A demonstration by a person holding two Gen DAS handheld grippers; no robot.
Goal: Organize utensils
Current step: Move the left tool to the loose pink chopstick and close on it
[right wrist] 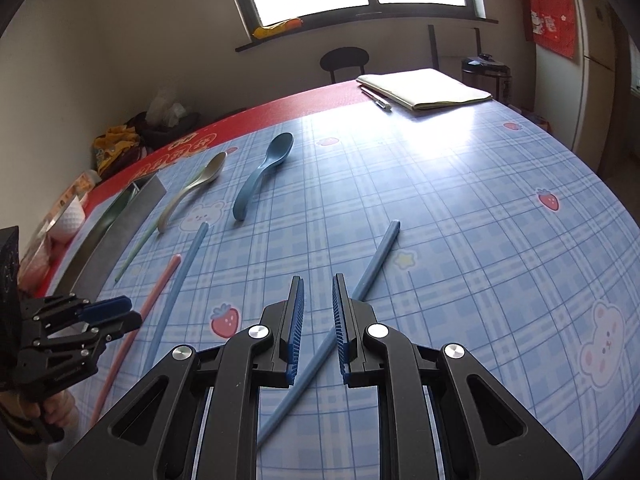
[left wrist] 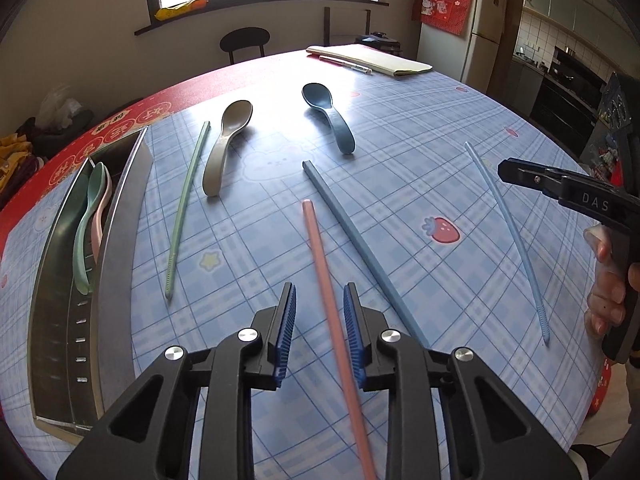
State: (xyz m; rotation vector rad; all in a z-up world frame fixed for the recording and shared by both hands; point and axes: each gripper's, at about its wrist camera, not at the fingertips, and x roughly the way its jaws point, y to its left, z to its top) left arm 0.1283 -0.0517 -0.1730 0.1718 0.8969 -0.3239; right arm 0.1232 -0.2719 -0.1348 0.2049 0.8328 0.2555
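Several utensils lie on the blue plaid tablecloth. A pink chopstick runs between the pads of my left gripper, which is open; neither pad presses it. A light blue chopstick slants under my right gripper, whose jaws stand narrowly apart, pressing nothing. Also loose are a blue-grey chopstick, a green chopstick, a beige spoon and a dark blue spoon. At the left, a metal tray holds a green spoon and a pink spoon.
A folded yellow cloth with a pen beside it lies at the table's far edge. A dark chair stands behind the table. A person's hand holds the right gripper's handle at the table's right edge. A fridge stands at the back right.
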